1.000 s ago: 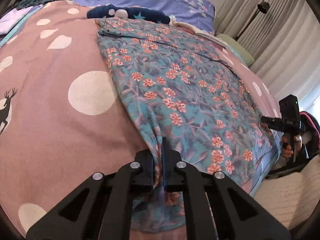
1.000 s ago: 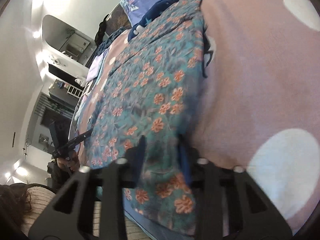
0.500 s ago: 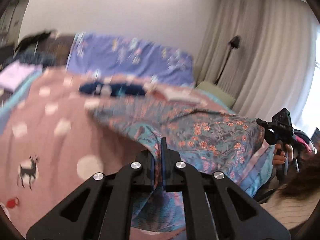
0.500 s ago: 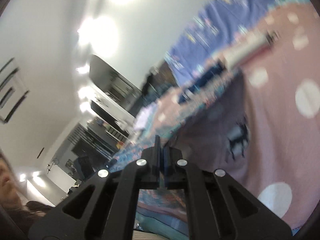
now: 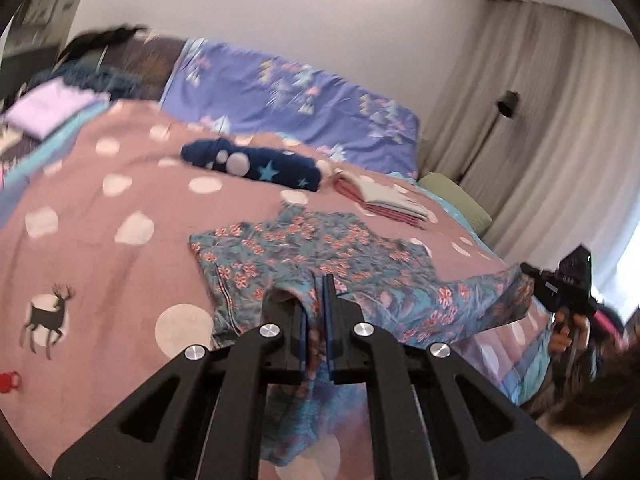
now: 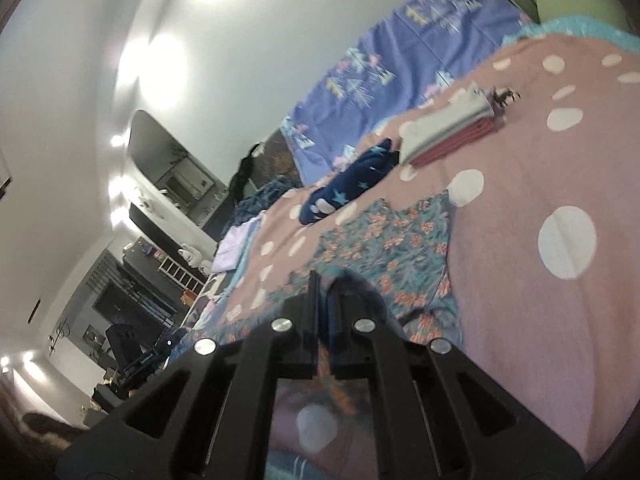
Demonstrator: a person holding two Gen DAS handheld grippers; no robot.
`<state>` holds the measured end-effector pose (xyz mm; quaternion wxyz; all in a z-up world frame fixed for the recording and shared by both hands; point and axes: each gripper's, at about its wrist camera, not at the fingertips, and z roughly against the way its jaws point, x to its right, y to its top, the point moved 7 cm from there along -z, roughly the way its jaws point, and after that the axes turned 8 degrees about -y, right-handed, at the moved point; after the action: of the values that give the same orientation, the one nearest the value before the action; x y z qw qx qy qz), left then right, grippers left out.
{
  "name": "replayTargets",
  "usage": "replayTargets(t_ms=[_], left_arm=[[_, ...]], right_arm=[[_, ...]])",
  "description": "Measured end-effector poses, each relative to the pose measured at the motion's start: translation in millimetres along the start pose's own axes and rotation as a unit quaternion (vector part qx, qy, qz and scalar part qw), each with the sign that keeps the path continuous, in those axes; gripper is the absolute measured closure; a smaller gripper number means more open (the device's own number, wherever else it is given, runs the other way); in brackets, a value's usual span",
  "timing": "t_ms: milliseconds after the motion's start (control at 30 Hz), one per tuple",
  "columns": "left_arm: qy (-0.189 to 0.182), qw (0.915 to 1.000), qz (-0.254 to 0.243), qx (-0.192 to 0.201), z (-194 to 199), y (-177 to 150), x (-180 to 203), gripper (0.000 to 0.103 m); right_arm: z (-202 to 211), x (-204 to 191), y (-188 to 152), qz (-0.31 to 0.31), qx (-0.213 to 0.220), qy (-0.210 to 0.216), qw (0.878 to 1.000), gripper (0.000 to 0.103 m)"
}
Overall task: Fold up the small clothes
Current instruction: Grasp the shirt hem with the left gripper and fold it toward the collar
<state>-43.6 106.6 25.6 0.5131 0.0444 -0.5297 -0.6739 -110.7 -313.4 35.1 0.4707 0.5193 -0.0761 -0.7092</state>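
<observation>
On the far left of the bed I see a folded lilac cloth [image 5: 50, 106], then the pink dotted blanket [image 5: 120, 184]. My left gripper [image 5: 316, 312] is clamped on the near edge of the flowered garment [image 5: 320, 248], lifting it off the blanket while its far part lies flat. Beyond it lie a navy star-print cloth [image 5: 276, 168] and a folded pink stack [image 5: 384, 200]. To the right, my right gripper [image 6: 322, 300] is clamped on the garment's other near corner, raised too.
</observation>
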Motion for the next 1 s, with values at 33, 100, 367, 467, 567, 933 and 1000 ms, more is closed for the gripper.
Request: replayTargets(t_ms=[33, 100, 367, 467, 567, 933, 1000], left_arm=[[0.003, 1.0, 0.005, -0.003, -7.9, 4.2, -6.2, 0.097], [0.011, 0.9999, 0.007, -0.008, -21.8, 13.6, -13.6, 0.097], [0.062, 0.9965, 0.041, -0.038, -106.8, 51.0, -80.3, 0.097], [0.086, 0.9892, 0.103, -0.06, -134.3, 32.8, -126.1, 0.097], [0.089, 0.9803, 0.16, -0.073, -143.5, 12.8, -156.1, 0.097], [0.095, 0.9829, 0.126, -0.096, -123.1, -4.5, -130.3, 0.061], [0.092, 0.9831, 0.12, -0.103, -121.9, -7.0, -124.4, 0.061]], right_arm=[[-7.6, 3.3, 5.4, -0.001, -0.001, -0.003, 1.0, 0.1], [-24.6, 9.9, 18.7, 0.002, -0.002, -0.015, 1.0, 0.1], [-136.6, 61.9, 64.9, -0.012, -0.051, -0.068, 0.996, 0.099], [-173.6, 94.4, 54.6, -0.045, -0.093, -0.089, 0.991, 0.098], [-189.7, 111.5, 47.5, -0.055, -0.108, -0.095, 0.988, 0.097], [-144.7, 88.0, 26.5, 0.036, -0.121, -0.123, 0.984, 0.069], [-136.8, 86.1, 19.1, 0.047, -0.124, -0.139, 0.981, 0.069]])
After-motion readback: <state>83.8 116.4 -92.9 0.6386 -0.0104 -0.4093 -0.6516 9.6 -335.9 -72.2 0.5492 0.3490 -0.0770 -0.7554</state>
